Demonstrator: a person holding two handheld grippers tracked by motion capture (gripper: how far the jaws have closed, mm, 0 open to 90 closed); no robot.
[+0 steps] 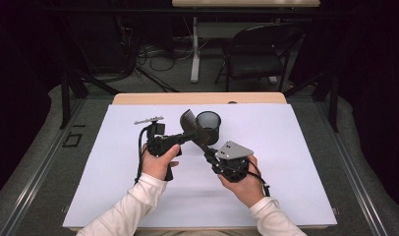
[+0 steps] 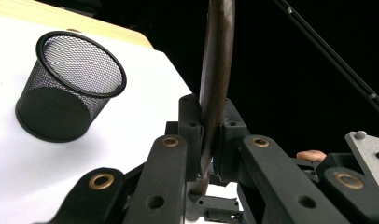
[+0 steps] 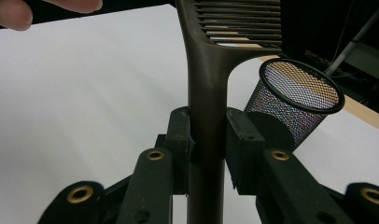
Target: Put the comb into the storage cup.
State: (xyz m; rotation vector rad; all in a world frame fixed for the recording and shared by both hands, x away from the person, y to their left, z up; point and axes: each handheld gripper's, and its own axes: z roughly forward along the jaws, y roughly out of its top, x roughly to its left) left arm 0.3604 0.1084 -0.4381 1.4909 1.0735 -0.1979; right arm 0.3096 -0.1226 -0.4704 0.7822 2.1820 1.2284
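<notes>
**Both grippers on one comb, cup just behind**

Dark room, folding chair [image 1: 259, 51] and cables at top of frame; white sheet covers the bench [image 1: 286, 162].

High view: left gripper [image 1: 180, 137] and right gripper [image 1: 207, 150] meet at frame centre, both on a dark brown comb [image 1: 190, 123] held above the sheet. Mesh cup [image 1: 209, 127] stands upright just right of the comb's head, near the far edge. Looks like a handover or a re-grip ahead of dropping the comb into the cup; my read only.

Left gripper view: jaws clamped on the comb [image 2: 216, 79], seen edge-on, rising to top of frame. Cup [image 2: 68, 88] sits at upper left, mouth visible, empty as far as I can see. Thin-edge grip keeps the comb from rotating.

Right gripper view: jaws clamped on the comb's handle [image 3: 207, 93], flat face to camera, teeth at top. Cup [image 3: 295, 105] is right of centre, close behind. A fingertip [image 3: 10, 13] shows at upper left. Two grips at right angles make for a stable hold.
</notes>
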